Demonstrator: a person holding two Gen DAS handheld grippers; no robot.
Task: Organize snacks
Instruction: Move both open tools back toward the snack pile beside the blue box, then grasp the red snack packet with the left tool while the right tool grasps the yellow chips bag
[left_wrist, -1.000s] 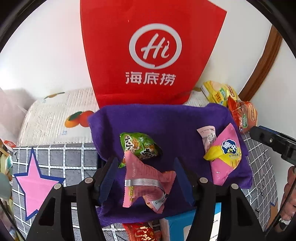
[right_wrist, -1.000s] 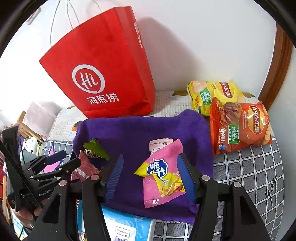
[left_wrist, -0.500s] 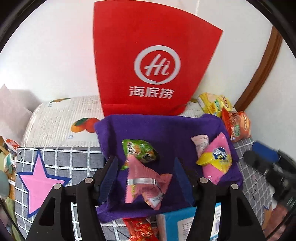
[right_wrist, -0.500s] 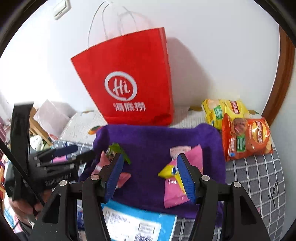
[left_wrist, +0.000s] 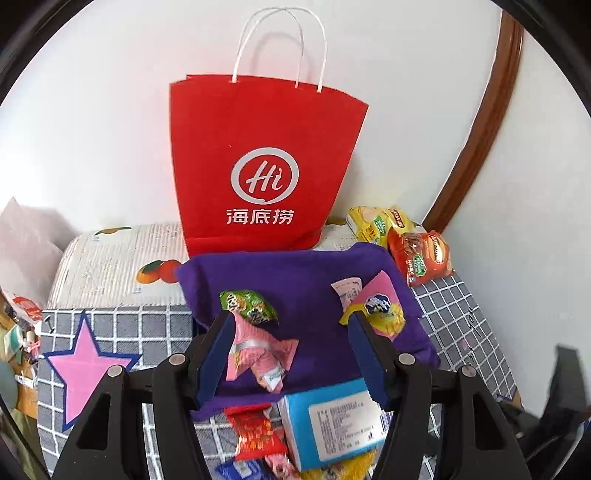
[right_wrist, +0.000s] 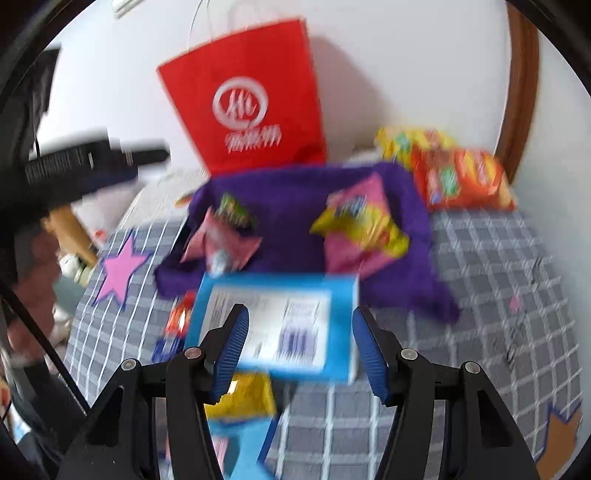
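Two grippers, left and right, jaws apart, empty; crinkly foil packets on fuzzy purple cloth; boxy blue carton near.

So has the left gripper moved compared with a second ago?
Yes. In its own view the left gripper has pulled back and up: the red bag now looks smaller, with its handles in frame.

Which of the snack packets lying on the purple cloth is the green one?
The green packet at the left of the purple cloth, just above the crumpled pink packet. The other two, at the right, are pink, one with a yellow end.
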